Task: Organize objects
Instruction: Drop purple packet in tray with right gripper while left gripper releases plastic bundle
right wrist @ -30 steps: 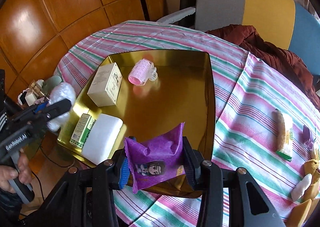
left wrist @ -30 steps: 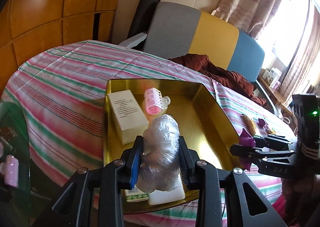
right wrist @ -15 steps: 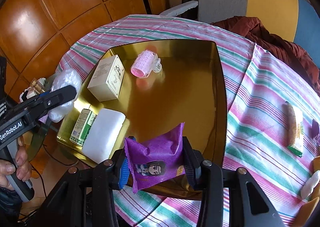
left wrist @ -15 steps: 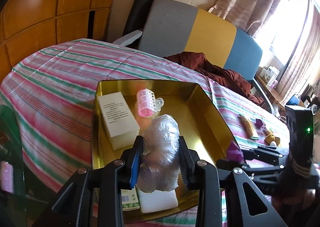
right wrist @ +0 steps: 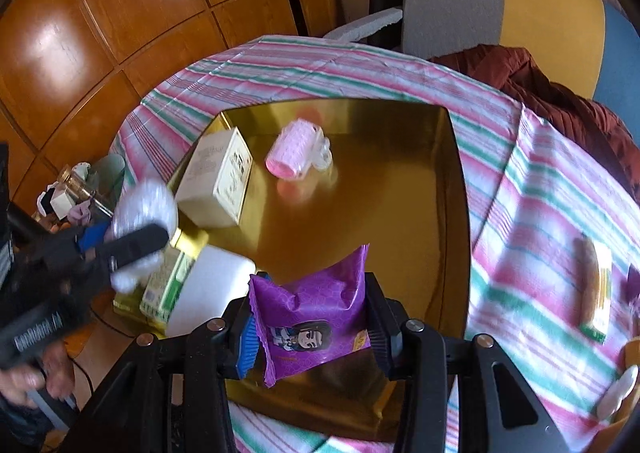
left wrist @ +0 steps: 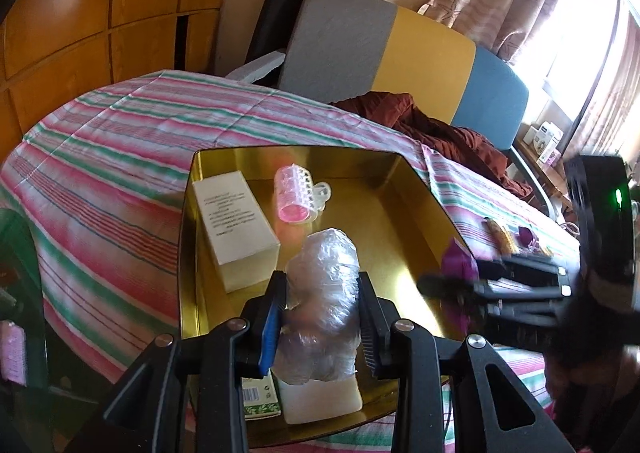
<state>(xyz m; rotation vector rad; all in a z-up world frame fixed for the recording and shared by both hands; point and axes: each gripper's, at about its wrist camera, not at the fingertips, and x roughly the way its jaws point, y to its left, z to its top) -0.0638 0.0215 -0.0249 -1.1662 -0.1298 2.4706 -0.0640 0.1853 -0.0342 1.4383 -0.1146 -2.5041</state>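
A gold tray (left wrist: 416,209) (right wrist: 460,189) lies on the striped tablecloth. In it are a cream box (left wrist: 234,229) (right wrist: 218,183), a pink hair roller (left wrist: 296,199) (right wrist: 294,153), a green carton (right wrist: 168,281) and a white pad (right wrist: 208,289). My left gripper (left wrist: 322,315) is shut on a clear plastic-wrapped bundle (left wrist: 324,301) over the tray's near end; it shows blurred in the right wrist view (right wrist: 140,241). My right gripper (right wrist: 310,323) is shut on a purple snack packet (right wrist: 312,313) above the tray's near edge, and also shows in the left wrist view (left wrist: 452,281).
A wrapped snack bar (right wrist: 596,289) and small items lie on the cloth right of the tray. A dark red garment (left wrist: 432,133) lies on the sofa (left wrist: 432,65) behind the table. A glass side table with clutter (right wrist: 76,189) stands at the left.
Both grippers have moved in over the tray with their loads. The left gripper's bundle is now above the green carton and white pad; the right gripper has come closer to the tray's middle.
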